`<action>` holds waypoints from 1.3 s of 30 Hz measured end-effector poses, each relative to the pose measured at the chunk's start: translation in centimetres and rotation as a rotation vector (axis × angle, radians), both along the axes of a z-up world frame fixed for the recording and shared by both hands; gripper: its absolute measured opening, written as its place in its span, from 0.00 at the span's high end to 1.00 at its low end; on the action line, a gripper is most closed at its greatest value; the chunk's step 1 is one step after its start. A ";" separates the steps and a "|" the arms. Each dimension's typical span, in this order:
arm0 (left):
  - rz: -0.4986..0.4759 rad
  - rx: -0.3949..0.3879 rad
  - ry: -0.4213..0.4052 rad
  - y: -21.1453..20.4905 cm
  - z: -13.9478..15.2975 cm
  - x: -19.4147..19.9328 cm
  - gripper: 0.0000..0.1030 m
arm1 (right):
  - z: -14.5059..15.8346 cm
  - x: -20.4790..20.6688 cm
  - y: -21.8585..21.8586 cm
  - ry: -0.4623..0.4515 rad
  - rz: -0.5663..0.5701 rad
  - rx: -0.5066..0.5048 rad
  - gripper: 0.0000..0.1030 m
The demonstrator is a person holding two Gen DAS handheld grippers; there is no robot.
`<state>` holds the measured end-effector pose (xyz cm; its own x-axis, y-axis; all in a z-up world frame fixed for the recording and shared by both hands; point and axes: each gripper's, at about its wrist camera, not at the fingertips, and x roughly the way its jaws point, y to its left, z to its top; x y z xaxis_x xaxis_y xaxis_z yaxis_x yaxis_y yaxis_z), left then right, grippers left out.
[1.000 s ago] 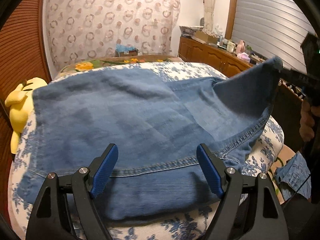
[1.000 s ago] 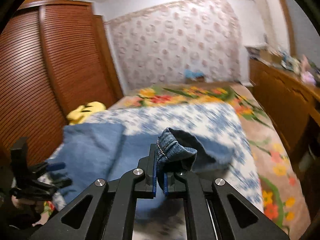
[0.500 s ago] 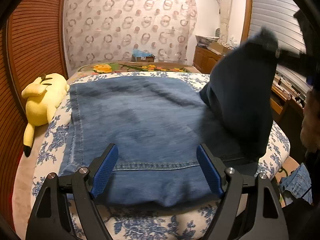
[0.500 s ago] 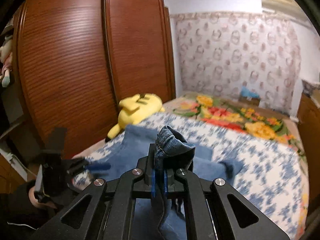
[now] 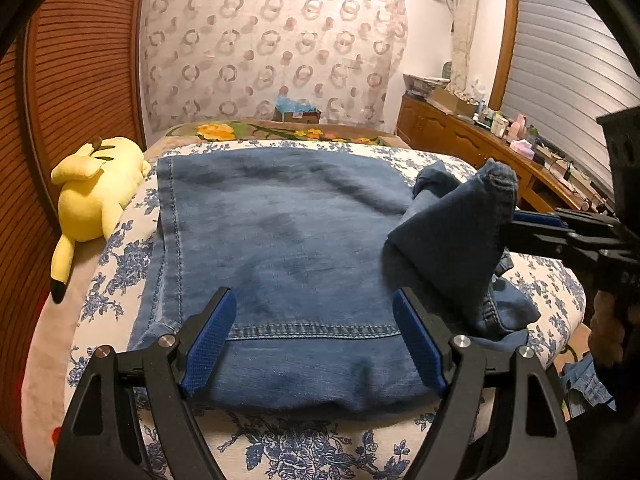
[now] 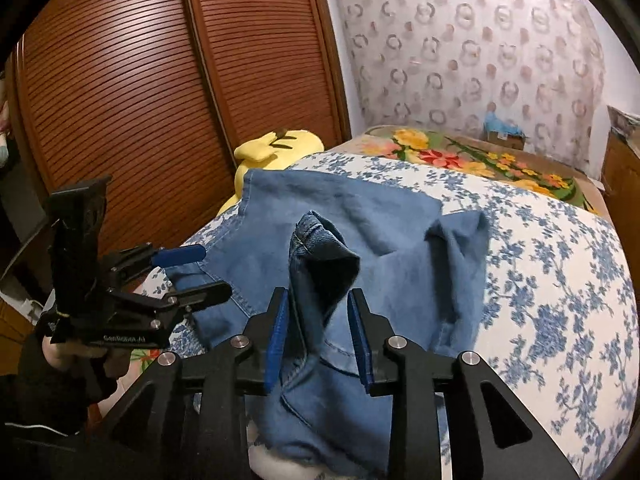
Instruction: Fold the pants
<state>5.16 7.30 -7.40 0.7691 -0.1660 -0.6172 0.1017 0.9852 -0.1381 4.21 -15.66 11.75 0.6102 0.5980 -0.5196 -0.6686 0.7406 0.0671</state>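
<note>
Most of the pants (image 5: 280, 248) lie flat on the bed (image 5: 312, 448), already doubled into a wide panel with its hem facing the left gripper (image 5: 316, 344), so I judge the fold partly done. One end (image 6: 320, 256) stands bunched at the right side, between the parted jaws of the right gripper (image 6: 320, 344); whether the pads touch the cloth I cannot tell. That end has to be laid across the panel and smoothed. The left gripper hangs wide open just above the near hem, gripping nothing. Room is good over the far half of the bed. A plush toy (image 5: 96, 192) lies beside the panel's left edge, against the wardrobe (image 6: 160, 100), and the near hem sits close to the mattress edge.
</note>
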 end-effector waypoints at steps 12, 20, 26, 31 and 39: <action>0.000 0.009 -0.044 0.0 1.9 -0.8 0.21 | -0.7 -1.1 -2.2 -0.063 -0.123 -0.004 0.62; 0.009 0.012 -0.089 0.6 3.7 -1.9 0.21 | -1.7 -0.9 -1.7 -0.026 -0.165 -0.022 0.61; 0.009 0.014 -0.075 0.8 3.2 -1.5 0.21 | -2.1 -0.2 -0.8 -0.007 -0.178 -0.028 0.60; -0.022 0.022 -0.018 0.2 1.4 -0.8 0.21 | -2.5 0.5 -0.3 0.009 -0.181 -0.040 0.60; -0.067 0.033 0.043 -1.2 -0.5 -0.6 0.21 | -3.2 0.8 -1.2 0.033 -0.193 -0.020 0.60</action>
